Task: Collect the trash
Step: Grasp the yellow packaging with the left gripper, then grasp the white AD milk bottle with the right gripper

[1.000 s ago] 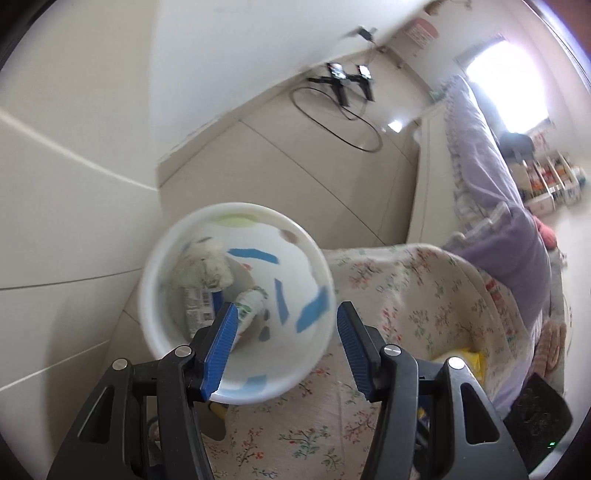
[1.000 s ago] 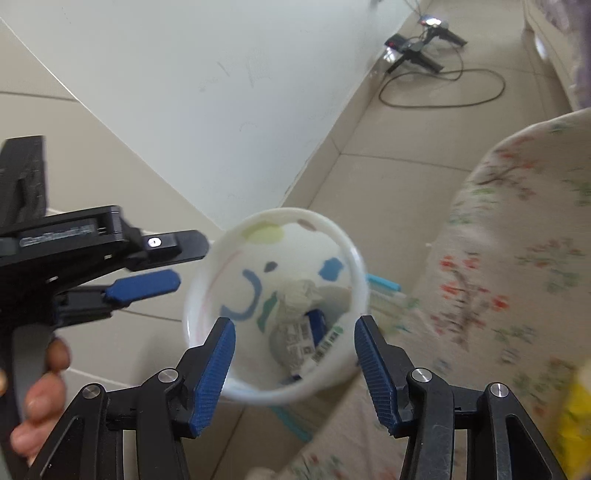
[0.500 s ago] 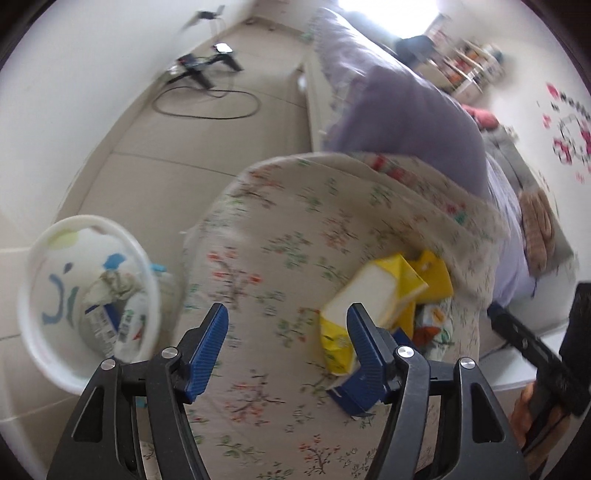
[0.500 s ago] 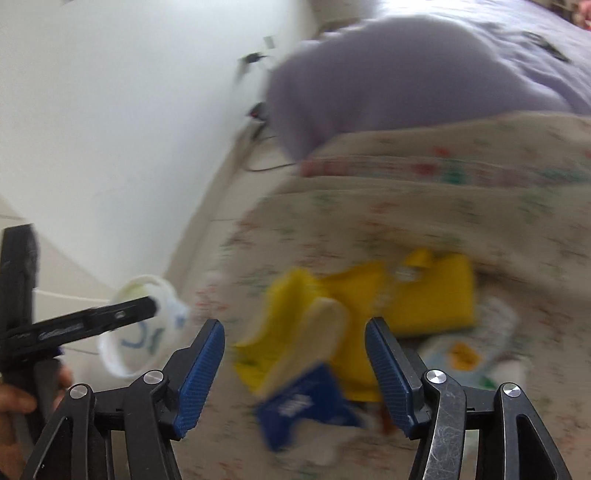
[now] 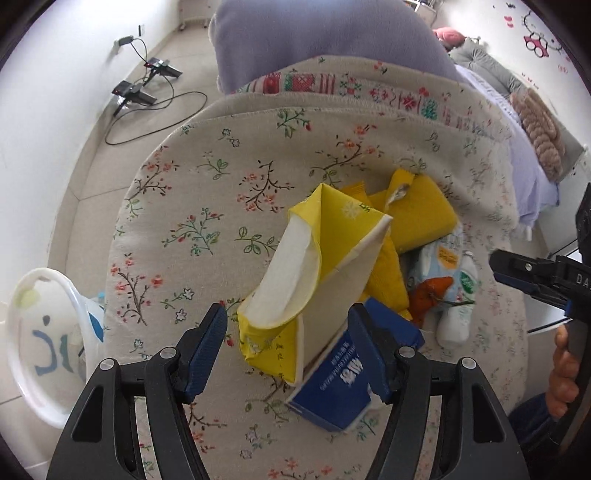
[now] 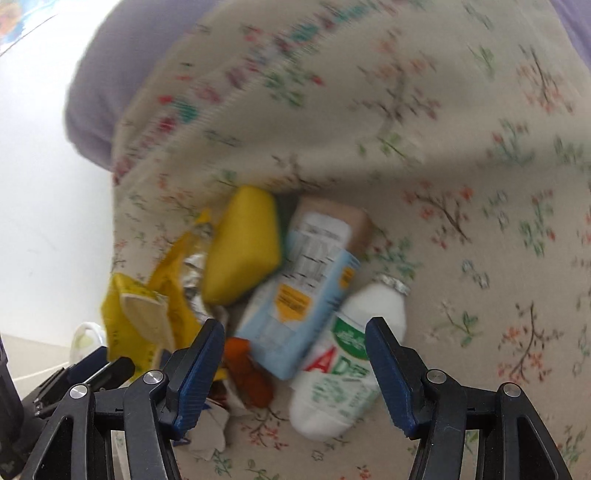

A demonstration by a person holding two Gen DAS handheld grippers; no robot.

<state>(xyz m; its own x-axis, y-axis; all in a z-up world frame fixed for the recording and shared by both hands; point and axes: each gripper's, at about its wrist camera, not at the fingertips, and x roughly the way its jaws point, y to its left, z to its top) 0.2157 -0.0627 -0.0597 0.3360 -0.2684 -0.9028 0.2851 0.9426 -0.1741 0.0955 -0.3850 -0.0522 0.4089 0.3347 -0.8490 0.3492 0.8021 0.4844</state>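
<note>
A pile of trash lies on a floral blanket [image 5: 207,192]. My left gripper [image 5: 291,347] is open and hovers over a yellow tissue pack [image 5: 325,266] and a blue carton [image 5: 343,384]. Behind them lie a yellow wrapper [image 5: 421,218], a light blue carton [image 5: 443,254] and a white bottle [image 5: 458,314]. My right gripper [image 6: 295,369] is open, just above the light blue carton [image 6: 299,299] and the white bottle [image 6: 343,373]; a yellow wrapper [image 6: 240,243] and the tissue pack [image 6: 144,317] lie to the left. The white bin [image 5: 40,343] stands on the floor at the left.
A purple pillow [image 5: 317,33] lies beyond the blanket. Black cables and chargers [image 5: 147,85] lie on the tiled floor by the white wall. A brown knitted item [image 5: 539,129] lies on the bed at far right. The right gripper shows at the right edge [image 5: 535,280].
Both grippers have swung away from the white bin and over to the trash pile on the blanket, coming closer to it. Both stay open and empty.
</note>
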